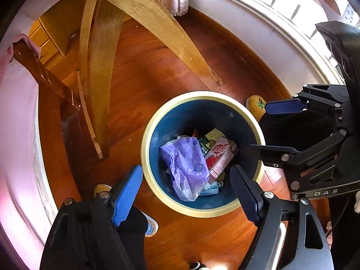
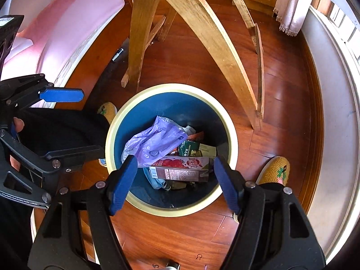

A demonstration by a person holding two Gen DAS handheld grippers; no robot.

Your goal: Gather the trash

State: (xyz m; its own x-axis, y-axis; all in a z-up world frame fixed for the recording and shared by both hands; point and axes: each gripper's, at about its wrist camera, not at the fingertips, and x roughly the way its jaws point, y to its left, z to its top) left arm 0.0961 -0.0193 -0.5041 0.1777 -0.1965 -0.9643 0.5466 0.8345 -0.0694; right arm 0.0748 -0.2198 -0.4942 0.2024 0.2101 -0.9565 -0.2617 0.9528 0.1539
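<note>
A round waste bin (image 1: pixel 147 157) with a cream rim and dark blue inside stands on the wooden floor (image 1: pixel 157 67), just beside the legs of a wooden chair (image 1: pixel 157 18). Inside lies the trash: a crumpled purple plastic bag (image 1: pixel 186 166) on top, a red-and-white drink carton (image 1: pixel 221 159) with strawberry print beside it, a green carton (image 1: pixel 208 141) behind, and a pale blue face mask (image 1: pixel 212 187) low down. The left tongs (image 1: pixel 186 193) hang above the bin with jaws spread wide and nothing between them; the right tongs (image 2: pixel 174 182) hover over it too, likewise wide apart and empty. Yellow knitted slippers (image 2: pixel 275 171) stand either side of the bin.
</note>
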